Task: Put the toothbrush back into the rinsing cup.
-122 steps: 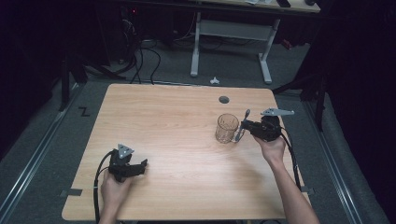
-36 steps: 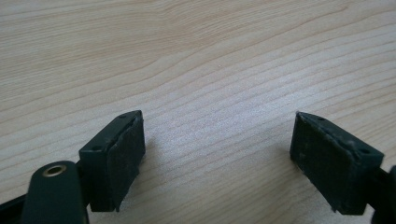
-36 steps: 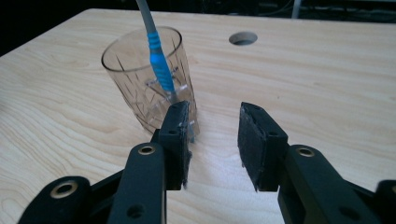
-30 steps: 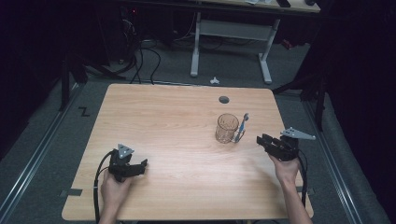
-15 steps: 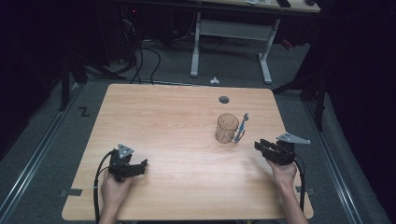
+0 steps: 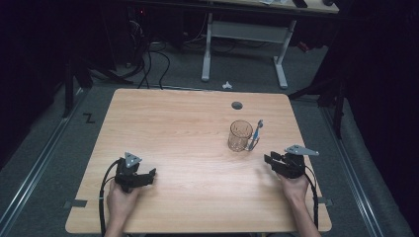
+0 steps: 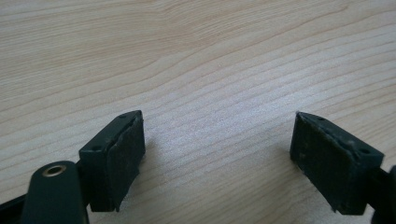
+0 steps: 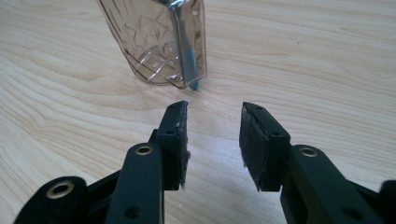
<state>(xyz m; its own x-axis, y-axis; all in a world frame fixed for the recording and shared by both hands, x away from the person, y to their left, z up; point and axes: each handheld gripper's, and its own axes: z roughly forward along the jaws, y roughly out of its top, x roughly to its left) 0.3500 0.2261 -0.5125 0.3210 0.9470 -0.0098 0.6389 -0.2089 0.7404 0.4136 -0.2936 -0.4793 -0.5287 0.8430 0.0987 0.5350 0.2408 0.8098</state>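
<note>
Resting under everything, a light wooden table [image 6: 197, 148] with plain grain, standing on grey carpet in a dark room. Behind the table, a white-legged desk frame [image 6: 244, 37] and loose black cables [image 6: 148, 59] on the floor.

Standing on the table's right half, a clear patterned glass cup [image 6: 240, 135], with a blue-handled toothbrush [image 6: 256, 134] leaning upright against its right side. Just beyond the cup, a round grommet hole [image 6: 237, 105] in the tabletop.

Lying near the table's front-left, the left gripper [image 6: 148, 175], held by a hand [image 6: 121, 197]; well apart from the cup. In the left gripper view, showing jaws spread wide over bare wood.

Sitting front-right of the cup, the right gripper [image 6: 269, 160], gripping nothing. In the right gripper view, showing jaws parted by a moderate gap, pointing at the cup [image 8: 156, 42] and the toothbrush handle [image 8: 184, 51], not touching them; nothing lying between.
</note>
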